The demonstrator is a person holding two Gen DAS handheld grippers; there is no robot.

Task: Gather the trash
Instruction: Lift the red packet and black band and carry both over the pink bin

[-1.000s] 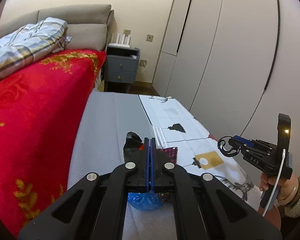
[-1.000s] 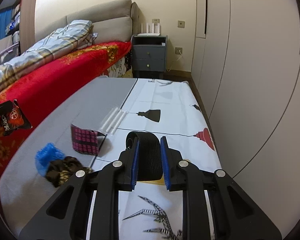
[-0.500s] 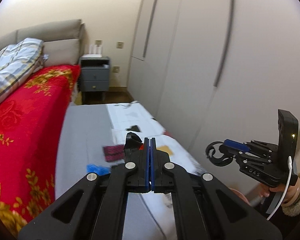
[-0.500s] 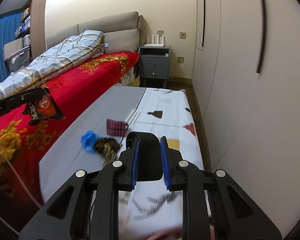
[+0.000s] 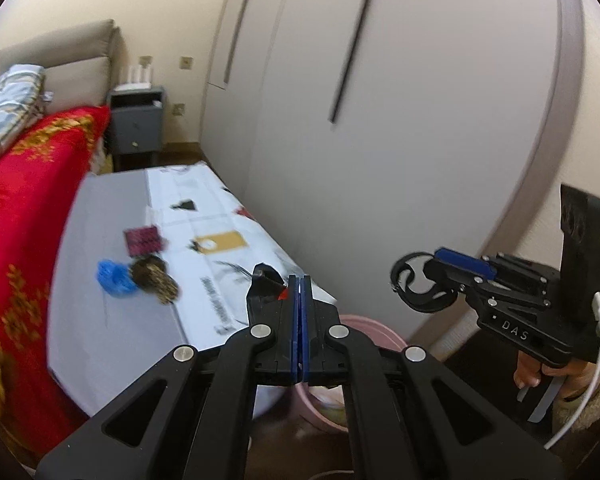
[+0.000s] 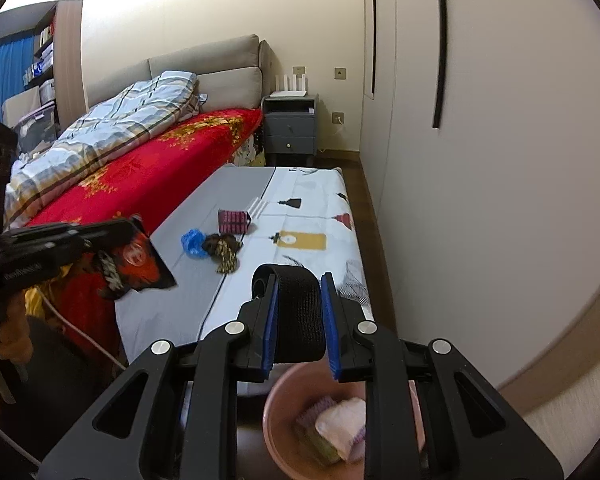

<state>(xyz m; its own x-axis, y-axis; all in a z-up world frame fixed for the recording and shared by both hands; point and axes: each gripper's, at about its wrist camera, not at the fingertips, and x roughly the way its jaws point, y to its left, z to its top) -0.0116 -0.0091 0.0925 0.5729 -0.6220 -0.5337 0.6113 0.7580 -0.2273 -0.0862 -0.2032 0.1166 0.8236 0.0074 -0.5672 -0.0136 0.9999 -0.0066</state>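
My left gripper (image 5: 299,280) is shut on a black and red snack wrapper (image 5: 266,284). The right wrist view shows that wrapper (image 6: 136,264) hanging from the left gripper (image 6: 128,226) beside the bed. My right gripper (image 6: 299,284) is shut on a black elastic band loop (image 6: 300,312); the left wrist view shows the loop (image 5: 418,288) at its tip. A pink bin (image 6: 284,400) with wrappers and a tissue inside stands just below the right gripper, at the table's near end. A blue crumpled piece (image 6: 194,242), a brown patterned scrap (image 6: 224,250) and a maroon packet (image 6: 232,221) lie on the table.
The low table (image 6: 300,220) has a grey and white printed cover. It runs between the red-covered bed (image 6: 140,172) on the left and the wardrobe doors (image 6: 460,160) on the right. A grey nightstand (image 6: 290,128) stands at the far end. A person's hand (image 5: 540,376) holds the right gripper.
Both grippers have drawn back from the table and risen, each keeping its item. The left view has swung right toward the wardrobe. The pink bin has come into view below.
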